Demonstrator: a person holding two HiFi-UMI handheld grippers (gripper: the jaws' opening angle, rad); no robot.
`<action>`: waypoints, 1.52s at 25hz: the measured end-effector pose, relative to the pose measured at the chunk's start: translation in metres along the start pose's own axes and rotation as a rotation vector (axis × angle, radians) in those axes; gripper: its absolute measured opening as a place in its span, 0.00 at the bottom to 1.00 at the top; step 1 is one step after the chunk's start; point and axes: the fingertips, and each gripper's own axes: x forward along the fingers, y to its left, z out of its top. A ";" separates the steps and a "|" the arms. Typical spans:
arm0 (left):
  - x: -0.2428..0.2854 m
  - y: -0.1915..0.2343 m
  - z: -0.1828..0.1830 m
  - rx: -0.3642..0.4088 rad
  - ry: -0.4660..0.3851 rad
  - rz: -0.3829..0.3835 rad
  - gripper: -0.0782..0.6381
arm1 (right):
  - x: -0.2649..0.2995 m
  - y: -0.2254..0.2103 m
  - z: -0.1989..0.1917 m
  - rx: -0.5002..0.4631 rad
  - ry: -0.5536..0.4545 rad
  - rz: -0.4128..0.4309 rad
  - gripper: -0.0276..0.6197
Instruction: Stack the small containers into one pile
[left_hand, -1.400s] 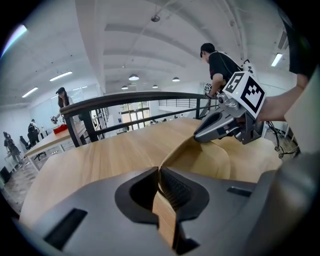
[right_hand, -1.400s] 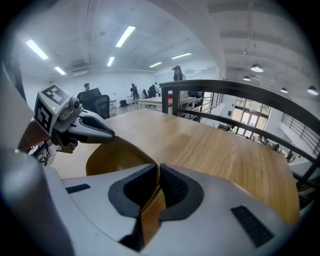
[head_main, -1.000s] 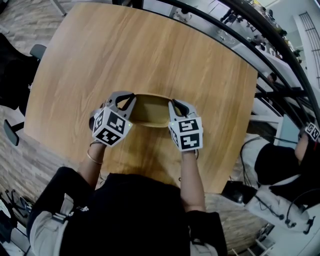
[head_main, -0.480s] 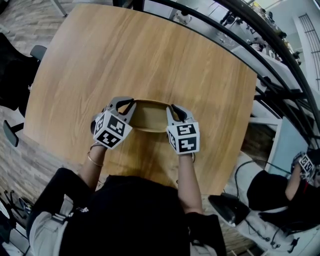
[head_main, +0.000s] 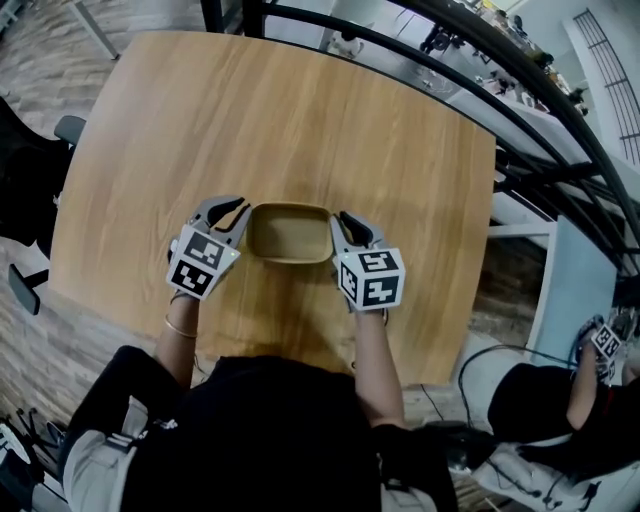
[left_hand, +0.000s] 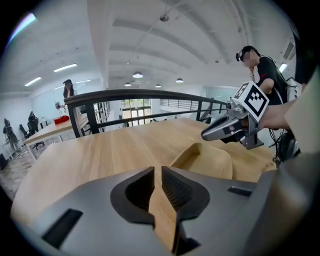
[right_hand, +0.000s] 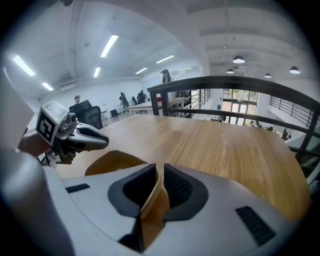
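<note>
The left hand-held gripper (left_hand: 157, 172) has its jaws drawn all but together. The thin wood-coloured sliver in the slit between them reads as the left end wall of a tan, rounded-rectangular wooden container (head_main: 290, 232). The right hand-held gripper (right_hand: 160, 170) is closed in the same way, and there the grip is plainer: the container's curved right wall runs down between its ribbed pads, one jaw inside the rim and one outside.

So the container is held at both short ends, directly in front of the person and over the near middle of the pale wood-grain surface (head_main: 300, 110). I cannot tell whether it rests on the surface or hangs just above it, nor whether smaller ones are already nested inside. No other container is in view. Beyond the far edge of the surface runs a black metal railing (left_hand: 140, 92).

This looks like a two-handed carry or set-down. To do it well, both grippers should move together at the same height, so the thin walls are neither twisted nor pulled apart. The pinch should stay low on each wall, because a grip on the very rim could slip off. The base should come down flat before either side lets go, and the jaws should then open and draw straight outward to avoid dragging the container sideways.
</note>
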 end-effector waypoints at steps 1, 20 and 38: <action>-0.004 0.001 0.005 -0.005 -0.019 0.011 0.16 | -0.005 0.000 0.001 0.008 -0.010 0.000 0.10; -0.050 -0.111 0.054 0.082 -0.189 -0.197 0.15 | -0.127 0.041 0.027 0.066 -0.239 0.071 0.10; -0.053 -0.178 0.070 0.134 -0.204 -0.324 0.15 | -0.183 0.031 0.017 0.097 -0.310 0.059 0.10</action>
